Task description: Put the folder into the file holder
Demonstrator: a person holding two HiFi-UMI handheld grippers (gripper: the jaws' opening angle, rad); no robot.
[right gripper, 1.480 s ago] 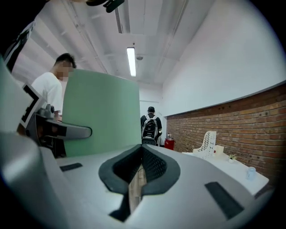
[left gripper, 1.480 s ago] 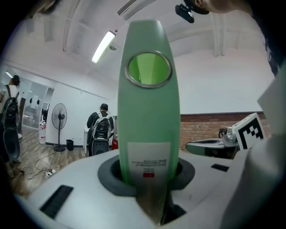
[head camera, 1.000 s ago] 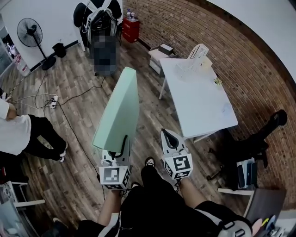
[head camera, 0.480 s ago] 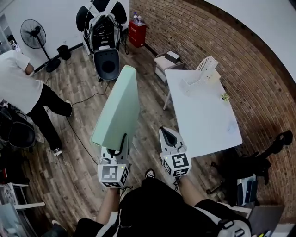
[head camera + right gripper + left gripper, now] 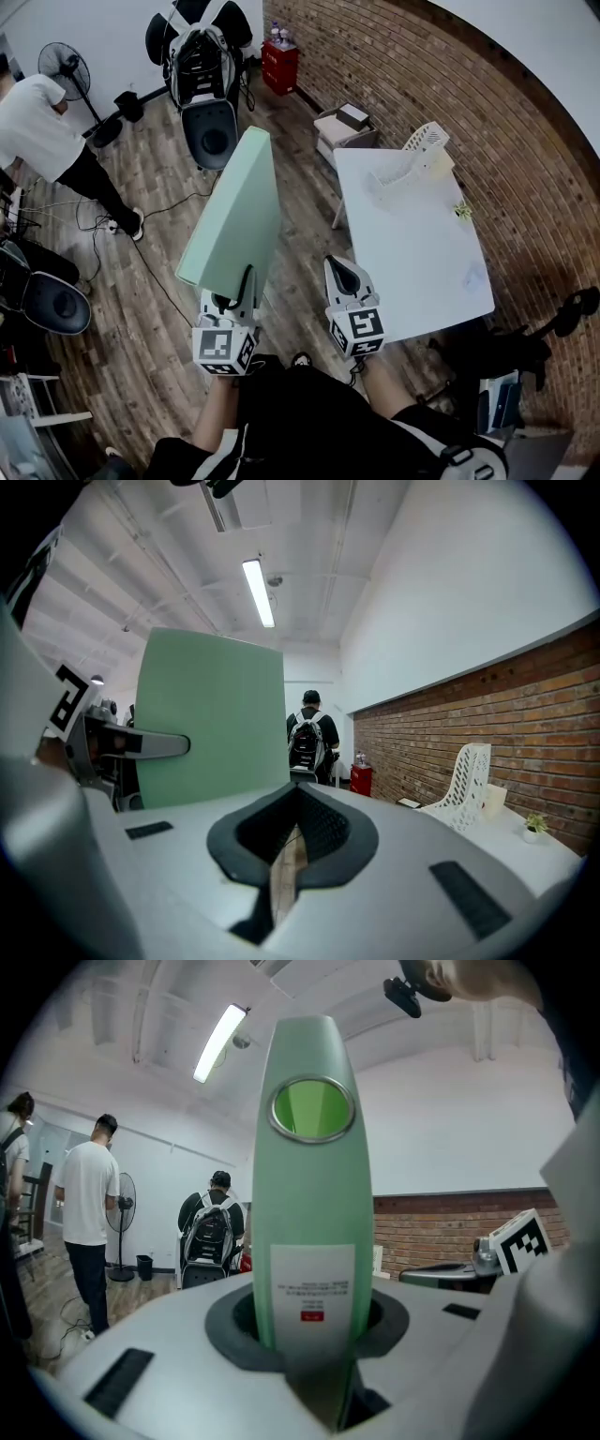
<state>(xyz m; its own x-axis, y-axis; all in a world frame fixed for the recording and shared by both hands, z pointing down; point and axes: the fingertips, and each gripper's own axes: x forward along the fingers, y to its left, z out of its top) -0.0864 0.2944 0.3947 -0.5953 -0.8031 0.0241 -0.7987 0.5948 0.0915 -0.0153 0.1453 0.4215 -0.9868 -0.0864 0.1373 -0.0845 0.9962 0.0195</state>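
Head view: left gripper [image 5: 240,292] is clamped on the bottom edge of the green folder [image 5: 234,216]. The folder stands on edge at centre frame, over the wood floor [image 5: 159,281]. Left gripper view agrees: jaws pinched on the folder, its spine with the label and round finger hole facing the camera. Right gripper [image 5: 340,269] is just right of it, clear of the folder, jaws together with only a sliver between, nothing held. White bench [image 5: 412,253] sits right of centre, its left edge beside the right gripper's tip in frame. White perforated file holder [image 5: 412,161] stands at the bench's far end, upper right, well apart from the folder. Person in white shirt [image 5: 37,131] upper left; backpack [image 5: 200,56] on a chair at top.
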